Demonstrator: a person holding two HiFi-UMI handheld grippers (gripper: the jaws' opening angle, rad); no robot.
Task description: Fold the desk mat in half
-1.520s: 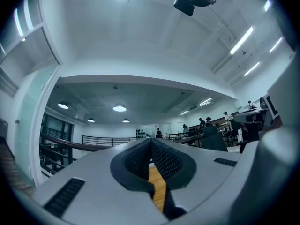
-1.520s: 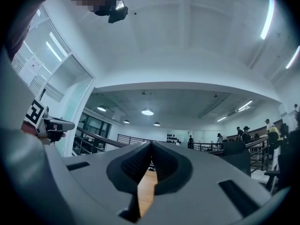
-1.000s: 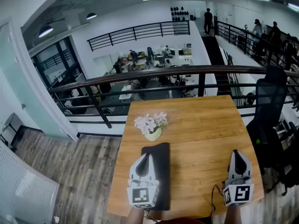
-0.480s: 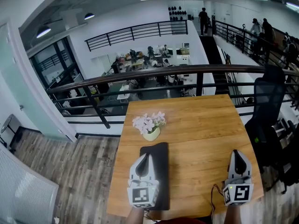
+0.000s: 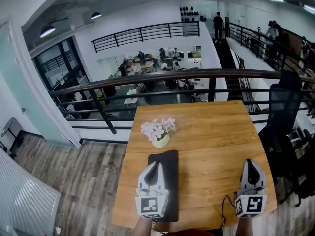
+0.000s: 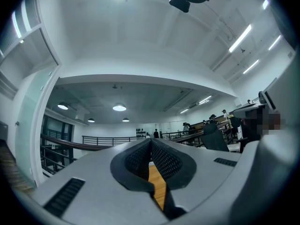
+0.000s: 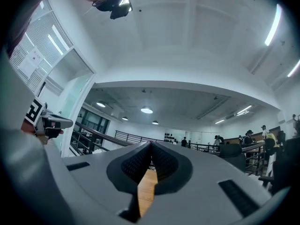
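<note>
desk mat (image 5: 172,186) is seen on the near left part of the wooden desk (image 5: 211,132), a dark narrow strip reaching from the near edge toward a small pot of pale flowers (image 5: 159,131) just past its far end. the left gripper (image 5: 156,164) is held over the mat's left side, and the right gripper (image 5: 249,162) over bare wood at near right. both pairs of fingers are clenched on nothing.

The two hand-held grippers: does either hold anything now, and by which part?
Nothing is held: the left hand-held gripper and right hand-held gripper are shut, empty.
</note>
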